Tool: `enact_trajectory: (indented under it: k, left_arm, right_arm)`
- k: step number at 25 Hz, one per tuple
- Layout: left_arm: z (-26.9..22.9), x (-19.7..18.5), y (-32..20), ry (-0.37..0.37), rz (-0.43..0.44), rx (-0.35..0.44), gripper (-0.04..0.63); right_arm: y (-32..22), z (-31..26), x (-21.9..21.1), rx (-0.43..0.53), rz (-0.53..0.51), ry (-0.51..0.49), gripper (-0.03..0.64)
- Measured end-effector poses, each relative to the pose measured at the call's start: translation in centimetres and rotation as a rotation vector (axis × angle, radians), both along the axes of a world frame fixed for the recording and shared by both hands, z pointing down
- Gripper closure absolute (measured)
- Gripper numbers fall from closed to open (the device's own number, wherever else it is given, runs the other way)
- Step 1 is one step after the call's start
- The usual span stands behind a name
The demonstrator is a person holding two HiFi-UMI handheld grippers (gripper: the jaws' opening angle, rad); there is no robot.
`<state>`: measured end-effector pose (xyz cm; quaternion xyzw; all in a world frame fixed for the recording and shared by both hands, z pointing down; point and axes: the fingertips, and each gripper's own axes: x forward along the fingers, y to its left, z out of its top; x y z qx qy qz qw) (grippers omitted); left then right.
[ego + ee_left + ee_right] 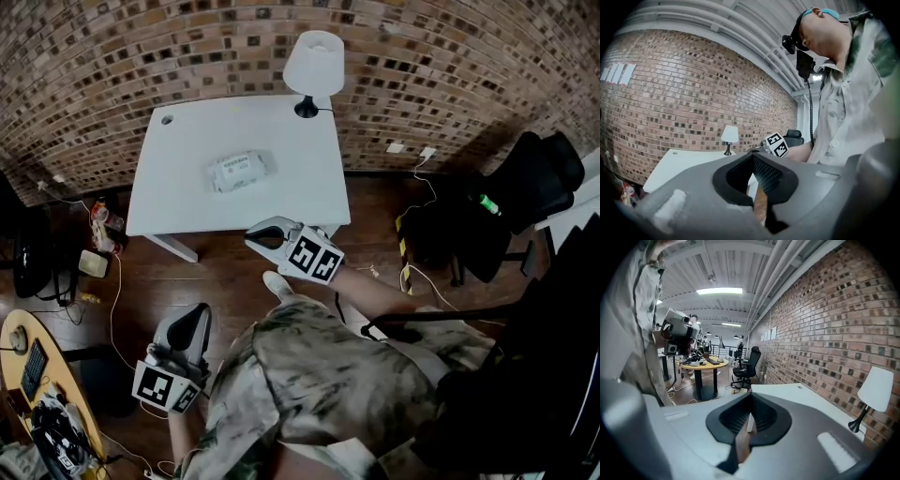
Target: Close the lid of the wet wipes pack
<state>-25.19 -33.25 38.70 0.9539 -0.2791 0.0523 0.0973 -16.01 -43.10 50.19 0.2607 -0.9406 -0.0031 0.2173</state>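
The wet wipes pack (242,172) is a white packet lying flat near the middle of the white table (178,187); its lid is too small to judge. My right gripper (260,234) hovers off the table's front edge, short of the pack, jaws shut and empty. Low at my left side, over the floor, my left gripper (198,316) is also shut on nothing. The pack appears in neither gripper view. The left gripper view shows the table (679,164) and the right gripper's marker cube (776,144). In the right gripper view the table (797,399) stretches along the brick wall.
A white lamp (312,66) stands at the table's back right edge, also seen as the lamp (730,136) and the lamp (876,390). A black office chair (525,197) is to the right. A round wooden table (28,375) with clutter sits at lower left. Cables lie on the floor.
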Motion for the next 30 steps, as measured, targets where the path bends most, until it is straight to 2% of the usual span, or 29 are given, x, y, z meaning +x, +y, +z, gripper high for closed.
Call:
enact_trajectory:
  k: [8, 14, 19, 23, 30]
  left_arm:
    - [0.6, 3.1, 6.3, -0.032, 0.091, -0.009, 0.594]
    - [0.0, 8.1, 9.6, -0.042, 0.116, 0.008, 0.594]
    - [-1.0, 14.4, 13.0, -0.018, 0.106, 0.005, 0.594]
    - [-1.3, 18.9, 16.9, -0.028, 0.083, 0.003, 0.594]
    - [-0.8, 22.2, 23.5, -0.057, 0.032, -0.041, 0.594]
  right_arm:
    - [10.1, -4.7, 2.1, 0.052, 0.018, -0.067, 0.614]
    - [15.6, -6.9, 5.5, 0.079, -0.002, -0.107, 0.614]
    - [20.9, -6.9, 10.6, 0.061, -0.028, -0.076, 0.613]
    - [25.4, -6.8, 14.7, 0.045, -0.060, -0.093, 0.614]
    - [31.7, -6.6, 17.3, 0.030, -0.129, -0.116, 0.614]
